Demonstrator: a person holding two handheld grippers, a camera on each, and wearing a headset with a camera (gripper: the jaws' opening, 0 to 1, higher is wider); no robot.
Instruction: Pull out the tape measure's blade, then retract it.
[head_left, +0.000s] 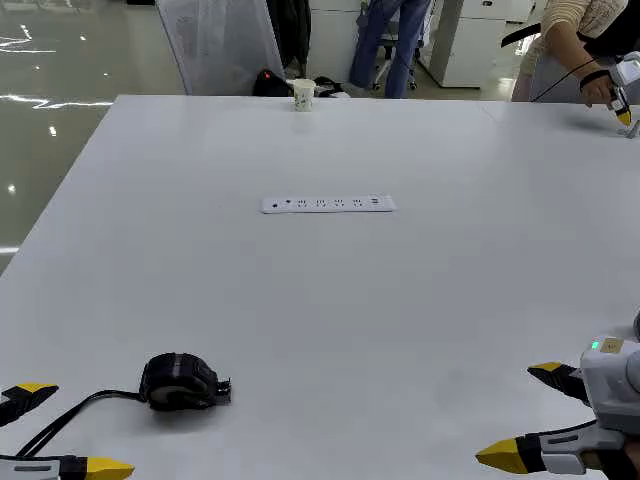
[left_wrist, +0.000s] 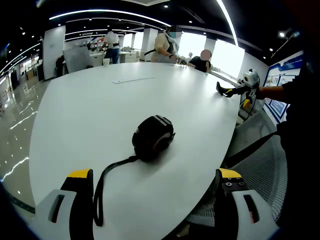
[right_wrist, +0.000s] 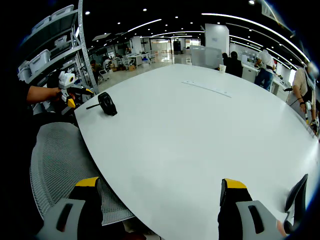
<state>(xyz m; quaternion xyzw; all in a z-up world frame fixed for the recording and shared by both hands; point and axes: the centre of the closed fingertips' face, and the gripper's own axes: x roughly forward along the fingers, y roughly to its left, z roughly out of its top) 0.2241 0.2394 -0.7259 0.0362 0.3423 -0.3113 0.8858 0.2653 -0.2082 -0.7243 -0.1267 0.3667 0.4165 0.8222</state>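
Both wide open, the left hand-held gripper sits near the round black tape measure at the edge of the white bench, the right hand-held gripper well apart; a glancing pinch could knock it off.

The lower edge cuts off the left gripper; markings on the tape measure are too small.

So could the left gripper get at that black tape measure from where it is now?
Probably yes. The left gripper is open and points at the tape measure, which lies just ahead on the table; only its own black strap lies between them.
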